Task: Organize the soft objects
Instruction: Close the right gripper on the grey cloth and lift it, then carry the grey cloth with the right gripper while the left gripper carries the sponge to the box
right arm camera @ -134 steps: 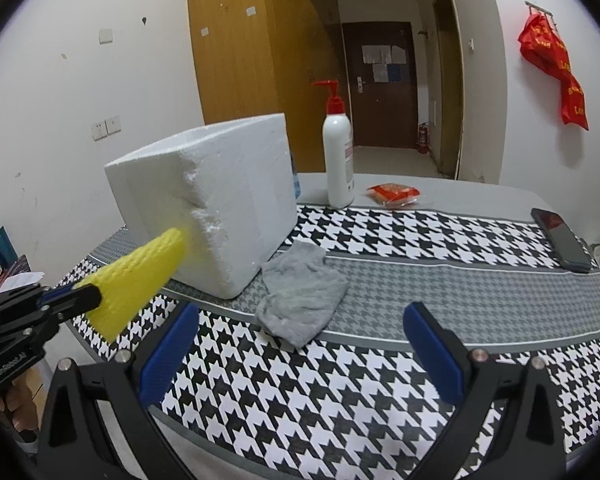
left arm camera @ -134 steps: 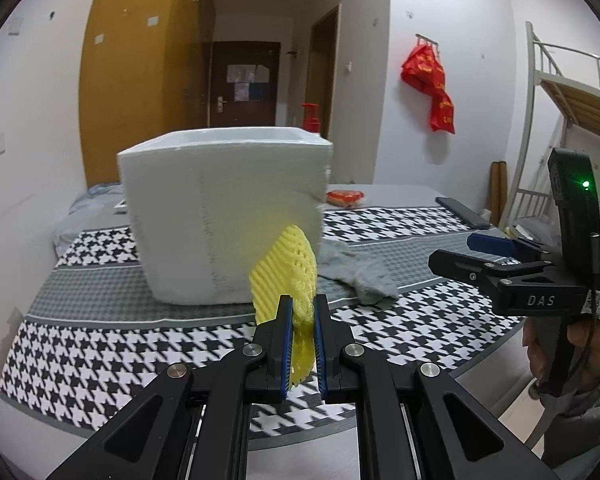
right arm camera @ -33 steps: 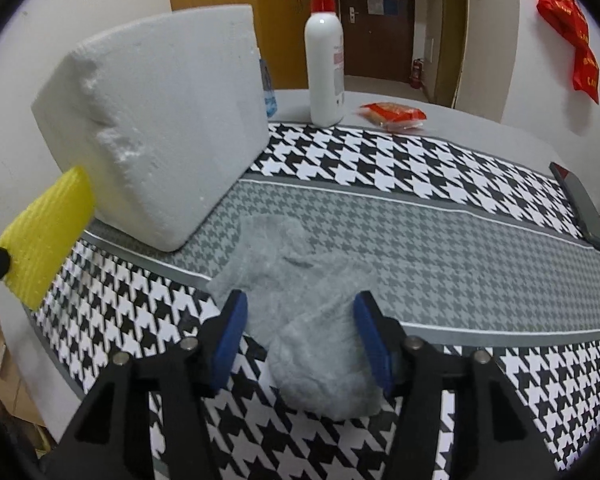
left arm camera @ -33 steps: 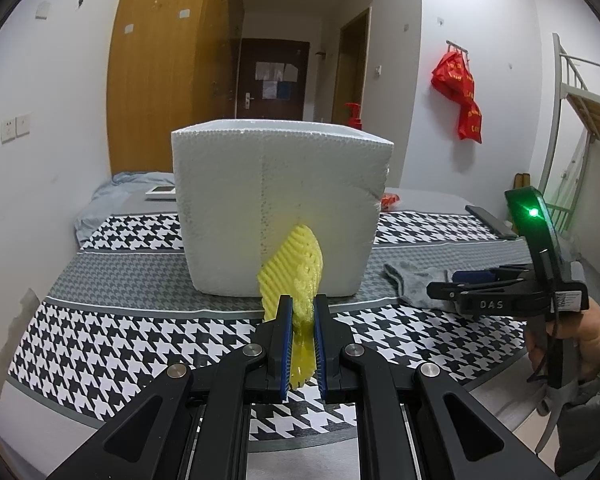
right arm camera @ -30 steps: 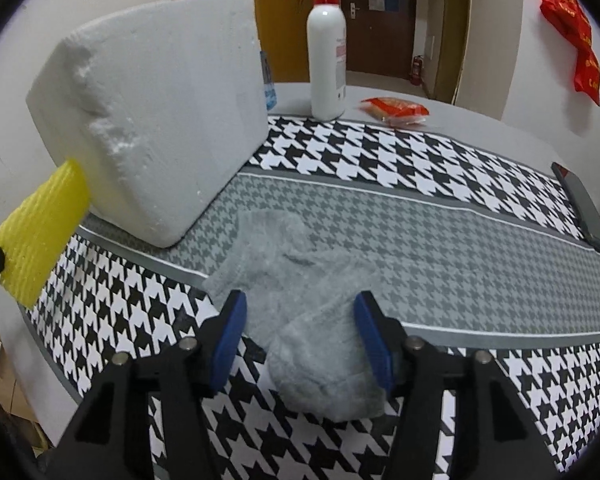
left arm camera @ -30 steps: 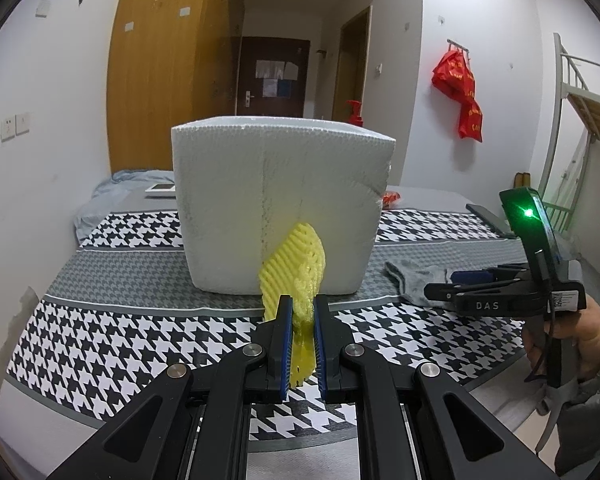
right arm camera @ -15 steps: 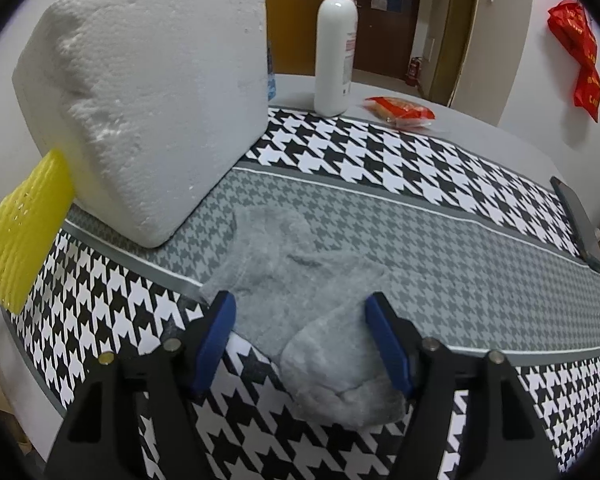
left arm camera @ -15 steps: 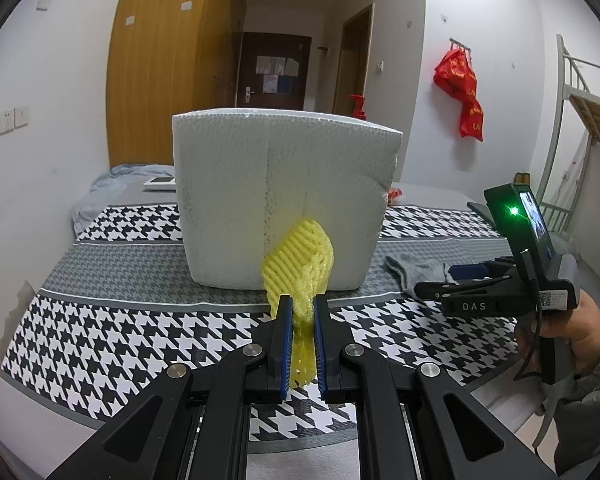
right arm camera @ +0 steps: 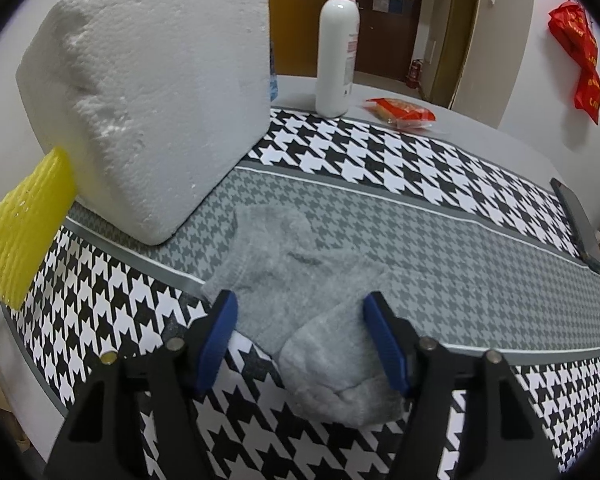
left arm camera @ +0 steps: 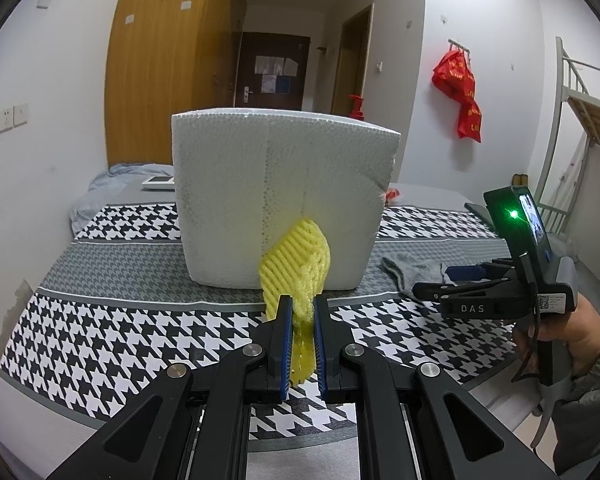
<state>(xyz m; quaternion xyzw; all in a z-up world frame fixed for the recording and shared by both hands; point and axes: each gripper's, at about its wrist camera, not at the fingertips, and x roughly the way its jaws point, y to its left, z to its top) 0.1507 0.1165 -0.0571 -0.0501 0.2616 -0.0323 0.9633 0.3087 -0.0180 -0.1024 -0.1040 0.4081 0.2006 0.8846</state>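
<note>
My left gripper (left arm camera: pixel 300 308) is shut on a yellow foam net sleeve (left arm camera: pixel 296 268) and holds it in front of a white foam box (left arm camera: pixel 280 200). The sleeve also shows at the left edge of the right wrist view (right arm camera: pixel 24 224). A grey sock (right arm camera: pixel 300 280) lies on the houndstooth cloth to the right of the box (right arm camera: pixel 152 92). My right gripper (right arm camera: pixel 300 312) is open, low over the sock, with one blue pad on each side of it. In the left wrist view the right gripper (left arm camera: pixel 452 280) sits by the sock (left arm camera: pixel 412 272).
A white pump bottle (right arm camera: pixel 336 40) and a red packet (right arm camera: pixel 400 112) stand behind the box. A dark phone (right arm camera: pixel 580 220) lies at the table's right edge. The table's near edge is just below both grippers.
My right gripper has come down and forward over the grey sock, its pads now straddling it. My left gripper still holds the yellow sleeve, slightly closer to the box.
</note>
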